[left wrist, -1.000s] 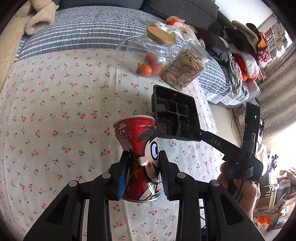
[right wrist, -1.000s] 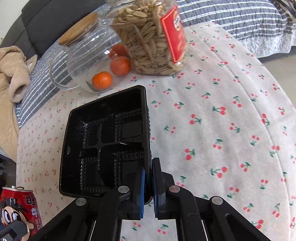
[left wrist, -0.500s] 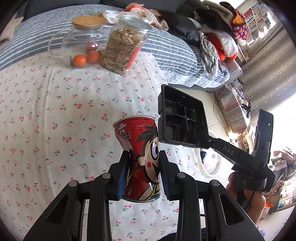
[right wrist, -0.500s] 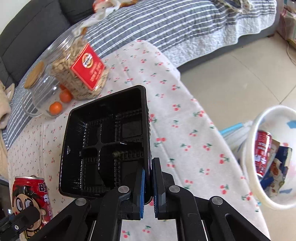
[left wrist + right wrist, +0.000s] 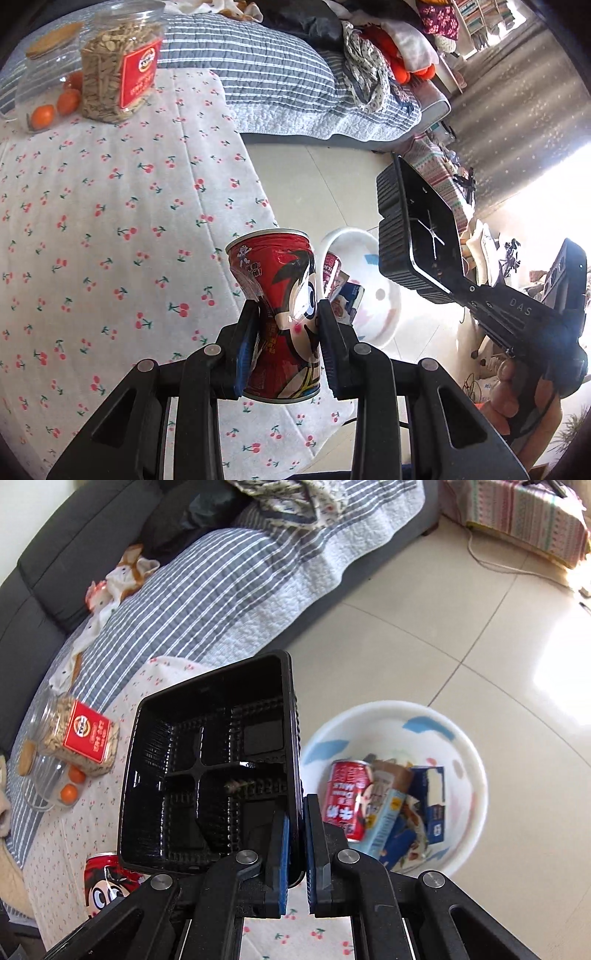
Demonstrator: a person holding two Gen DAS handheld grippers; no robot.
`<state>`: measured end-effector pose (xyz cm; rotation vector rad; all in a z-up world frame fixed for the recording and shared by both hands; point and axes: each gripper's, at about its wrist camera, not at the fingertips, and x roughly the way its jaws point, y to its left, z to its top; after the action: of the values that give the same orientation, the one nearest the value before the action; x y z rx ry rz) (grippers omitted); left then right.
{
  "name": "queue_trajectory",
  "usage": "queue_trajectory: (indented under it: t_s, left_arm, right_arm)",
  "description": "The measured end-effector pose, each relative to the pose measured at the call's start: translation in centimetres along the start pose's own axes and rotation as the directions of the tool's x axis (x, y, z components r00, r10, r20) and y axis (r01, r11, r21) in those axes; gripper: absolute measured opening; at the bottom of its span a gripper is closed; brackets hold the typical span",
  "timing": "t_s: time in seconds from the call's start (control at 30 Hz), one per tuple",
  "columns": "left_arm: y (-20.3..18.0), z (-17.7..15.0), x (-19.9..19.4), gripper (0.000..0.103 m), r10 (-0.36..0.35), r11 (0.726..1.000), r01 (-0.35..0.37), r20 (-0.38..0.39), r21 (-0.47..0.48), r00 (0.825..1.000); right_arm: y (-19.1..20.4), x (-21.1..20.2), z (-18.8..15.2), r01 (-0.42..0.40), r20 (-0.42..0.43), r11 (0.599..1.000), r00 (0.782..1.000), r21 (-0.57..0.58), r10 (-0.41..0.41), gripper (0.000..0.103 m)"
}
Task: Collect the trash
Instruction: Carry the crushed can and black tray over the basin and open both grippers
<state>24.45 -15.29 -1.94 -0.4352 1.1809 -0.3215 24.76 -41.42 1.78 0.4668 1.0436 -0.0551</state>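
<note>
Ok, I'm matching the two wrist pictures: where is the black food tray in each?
Left wrist: black tray at right of middle, edge-on, held by the right gripper.
Right wrist: it fills the centre-left, open side to the camera, its rim pinched in that gripper.
Shared landmark: the white bin on the floor, holding trash.

Daylight is blowing out the right edge by the curtain, glaring off the floor; fisheye is bending edges, focus sharp.
</note>
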Motion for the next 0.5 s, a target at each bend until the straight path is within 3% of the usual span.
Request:
queue_trajectory:
  t_s: [0.5]
  left_arm:
    - [-9.4,-1.0,10.3,0.034,-0.093,0.990,0.099,-0.066,0.096,0.993]
  right_arm:
    - [-8.7,-2.6,2.3,0.004,0.027,0.985,1.000,0.170,-0.008,0.006]
